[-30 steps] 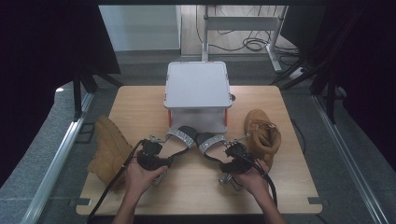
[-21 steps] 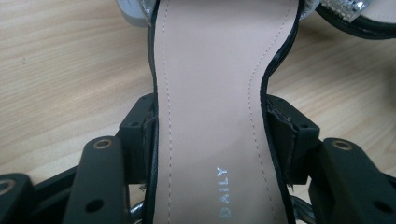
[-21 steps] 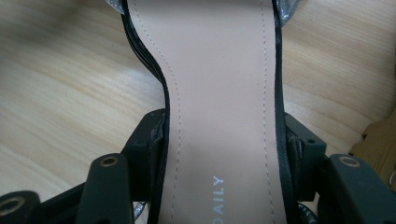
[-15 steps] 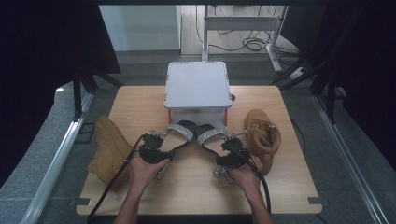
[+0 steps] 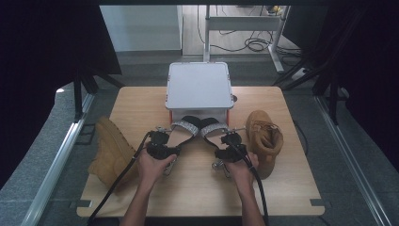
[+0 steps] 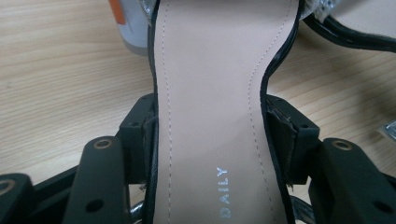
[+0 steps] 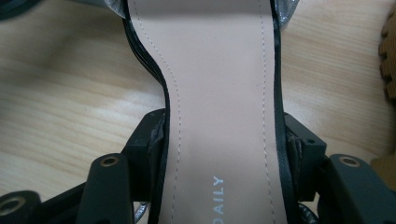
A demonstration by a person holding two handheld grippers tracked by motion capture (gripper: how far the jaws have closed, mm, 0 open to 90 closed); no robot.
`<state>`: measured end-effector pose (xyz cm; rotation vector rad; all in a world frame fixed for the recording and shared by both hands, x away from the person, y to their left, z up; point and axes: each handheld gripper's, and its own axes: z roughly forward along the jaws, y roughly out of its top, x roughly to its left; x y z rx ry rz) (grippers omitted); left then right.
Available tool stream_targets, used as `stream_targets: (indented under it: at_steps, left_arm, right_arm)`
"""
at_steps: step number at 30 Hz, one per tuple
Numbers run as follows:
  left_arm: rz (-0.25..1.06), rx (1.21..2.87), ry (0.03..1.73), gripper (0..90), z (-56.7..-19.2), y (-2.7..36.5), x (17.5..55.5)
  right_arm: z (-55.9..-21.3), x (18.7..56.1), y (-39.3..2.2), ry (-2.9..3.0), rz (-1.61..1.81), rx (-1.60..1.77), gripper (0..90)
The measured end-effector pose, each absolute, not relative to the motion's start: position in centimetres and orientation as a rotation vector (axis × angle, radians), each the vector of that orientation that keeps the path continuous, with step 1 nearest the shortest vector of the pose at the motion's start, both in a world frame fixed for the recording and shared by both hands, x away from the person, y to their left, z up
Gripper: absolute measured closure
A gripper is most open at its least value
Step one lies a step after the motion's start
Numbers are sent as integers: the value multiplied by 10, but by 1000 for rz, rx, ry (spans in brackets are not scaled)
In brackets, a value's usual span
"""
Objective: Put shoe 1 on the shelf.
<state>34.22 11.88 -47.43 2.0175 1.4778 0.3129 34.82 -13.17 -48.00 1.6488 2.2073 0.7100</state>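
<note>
Left gripper [image 6: 210, 140]: jaws set wide, clamped across the waist of the left sandal [image 6: 210, 93] (pale insole, "DAILY" printed on it). Right gripper [image 7: 219, 144]: same wide clamp on the right sandal [image 7: 219, 84]. Both sandals lie mid-table [image 5: 141, 108], toes converging just before the grey box [image 5: 198, 85], between two tan boots [image 5: 264, 139].

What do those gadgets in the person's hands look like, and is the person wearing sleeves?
Each hand holds a black claw: left claw, right claw. Each has two blocky black jaws with brass-ringed screw holes and shiny metal fittings. A black cable trails from each toward the table's near edge. Forearms are bare; no sleeves visible.
</note>
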Motion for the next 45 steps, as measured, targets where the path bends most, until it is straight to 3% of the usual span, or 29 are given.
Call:
stream_targets:
  at_steps: [30,45]
  left_arm:
    - [345,1811,1611,417,-492,110,385]
    - [349,1791,1659,417,-501,100,402]
  right_arm:
    - [-479,394,-114,2056,782,1732,424]
    - [-491,407,-111,1989,806,1780,424]
